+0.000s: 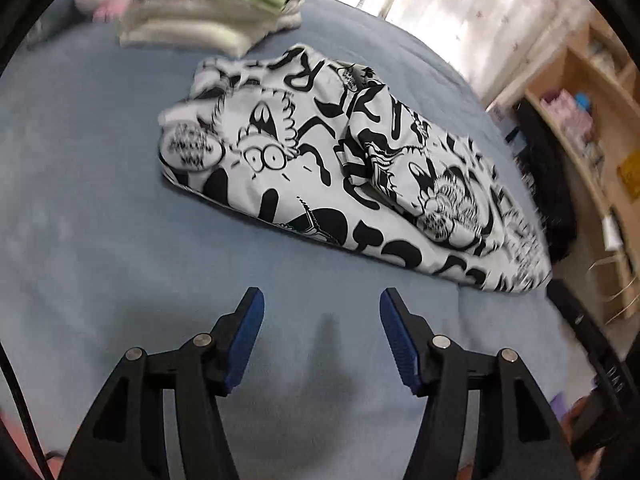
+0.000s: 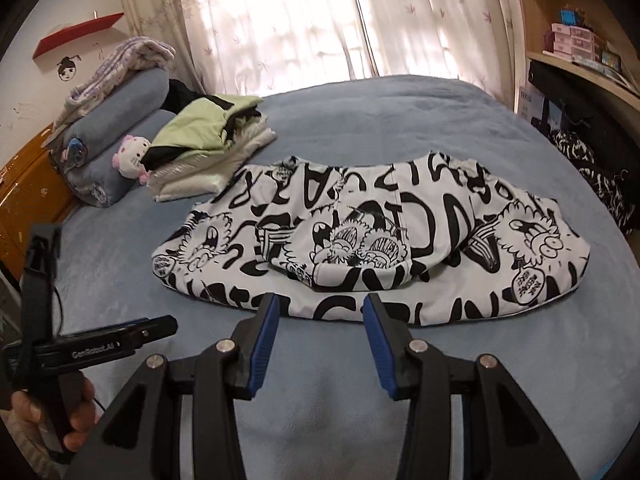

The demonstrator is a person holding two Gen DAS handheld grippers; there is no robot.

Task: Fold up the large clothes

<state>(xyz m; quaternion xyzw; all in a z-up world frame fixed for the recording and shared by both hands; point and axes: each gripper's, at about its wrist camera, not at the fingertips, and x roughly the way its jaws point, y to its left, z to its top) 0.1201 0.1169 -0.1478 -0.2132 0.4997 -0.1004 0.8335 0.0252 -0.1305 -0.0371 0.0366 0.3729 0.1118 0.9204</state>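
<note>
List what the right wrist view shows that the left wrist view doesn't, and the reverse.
Only the right wrist view: the right gripper, open and empty by the garment's near hem; the rolled blue blankets; the red wall shelf; a hand gripping the left gripper's handle.

Only the left wrist view: the left gripper, open and empty over bare blue bedsheet, short of the garment.

Both: the black-and-white printed garment, the stack of folded clothes, the pink-and-white plush toy, curtains, wooden shelving.

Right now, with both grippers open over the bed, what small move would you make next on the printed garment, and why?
Probably bring the right gripper forward onto the near hem of the printed garment and close. The garment lies partly folded on the blue bedspread, both grippers are empty, and the left gripper is short of the cloth.
</note>
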